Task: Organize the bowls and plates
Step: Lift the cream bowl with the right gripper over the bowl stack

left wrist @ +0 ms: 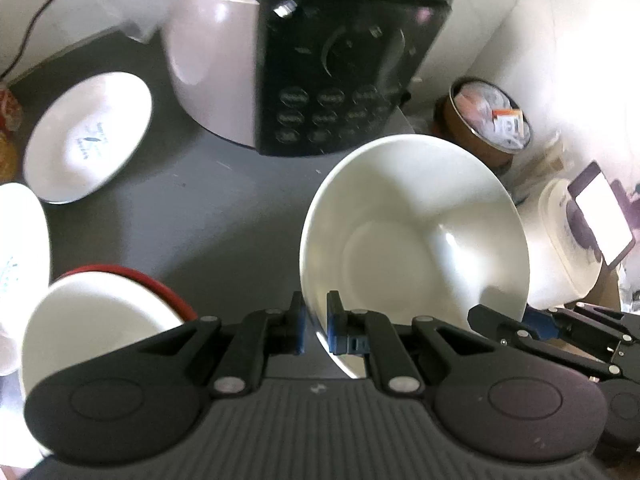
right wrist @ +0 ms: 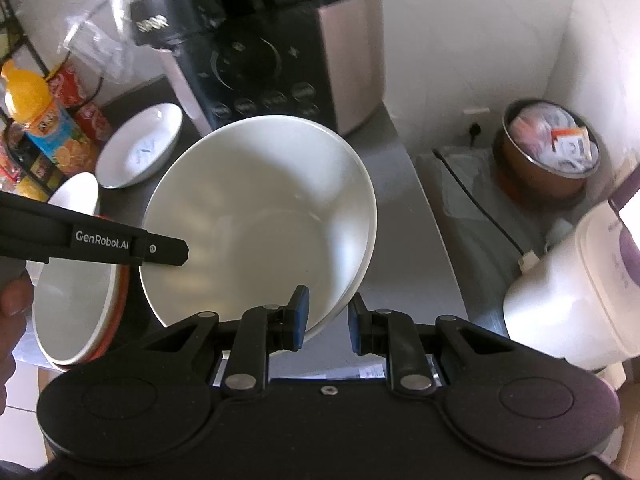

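A large white bowl (left wrist: pixel 416 232) is held tilted above the dark counter (left wrist: pixel 208 224). My left gripper (left wrist: pixel 316 324) is shut on its near rim. In the right wrist view the same bowl (right wrist: pixel 260 216) has its rim between my right gripper's (right wrist: pixel 328 320) fingers, which stand a little apart from it; the left gripper (right wrist: pixel 160 250) reaches in from the left. A white bowl with a red outside (left wrist: pixel 100 320) sits at the lower left, also in the right wrist view (right wrist: pixel 72 304). A shallow white dish with a blue print (left wrist: pixel 88 136) lies at the back left.
A pressure cooker with a black control panel (left wrist: pixel 320 80) stands at the back. A brown tin of sachets (left wrist: pixel 488 120) and a white appliance (left wrist: pixel 568 240) are on the right. An orange juice bottle (right wrist: pixel 36 112) and red packets stand at the left. A black cable (right wrist: pixel 480 200) crosses the side surface.
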Motion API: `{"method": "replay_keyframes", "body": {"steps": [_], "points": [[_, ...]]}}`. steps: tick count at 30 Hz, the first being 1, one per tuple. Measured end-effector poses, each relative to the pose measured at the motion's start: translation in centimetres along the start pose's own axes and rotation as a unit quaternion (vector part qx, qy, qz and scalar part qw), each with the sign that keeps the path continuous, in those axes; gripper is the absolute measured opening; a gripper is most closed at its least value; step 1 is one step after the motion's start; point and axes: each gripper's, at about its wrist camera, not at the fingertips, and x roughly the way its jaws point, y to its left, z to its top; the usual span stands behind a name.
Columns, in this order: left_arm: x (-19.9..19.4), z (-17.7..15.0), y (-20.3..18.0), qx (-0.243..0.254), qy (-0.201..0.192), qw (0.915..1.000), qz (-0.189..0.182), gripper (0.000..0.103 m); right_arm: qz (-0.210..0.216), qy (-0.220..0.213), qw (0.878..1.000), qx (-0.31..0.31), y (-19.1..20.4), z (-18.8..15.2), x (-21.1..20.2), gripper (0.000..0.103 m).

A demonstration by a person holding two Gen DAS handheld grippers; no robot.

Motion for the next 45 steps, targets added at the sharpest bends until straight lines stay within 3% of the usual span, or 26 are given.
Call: {"method": "replay_keyframes", "body": {"steps": [12, 24, 45], "points": [[-5.0, -0.5, 3.7, -0.036, -0.041, 0.9984, 0.009, 0.009, 0.03, -0.028, 0.998, -0.041, 3.7, 1.8, -1.9, 0.021], [-7.4, -1.6, 8.5, -0.073, -0.056, 0.9955, 0.022, 0.009, 0.05, -0.034, 0.995, -0.078, 8.5, 2.7, -1.9, 0.021], [-9.2, -7.0, 15.8, -0.116, -0.04, 0.992, 0.029, 0.009, 0.055, -0.002, 0.992, -0.115, 16.1, -0.1, -1.8, 0.021]]}}
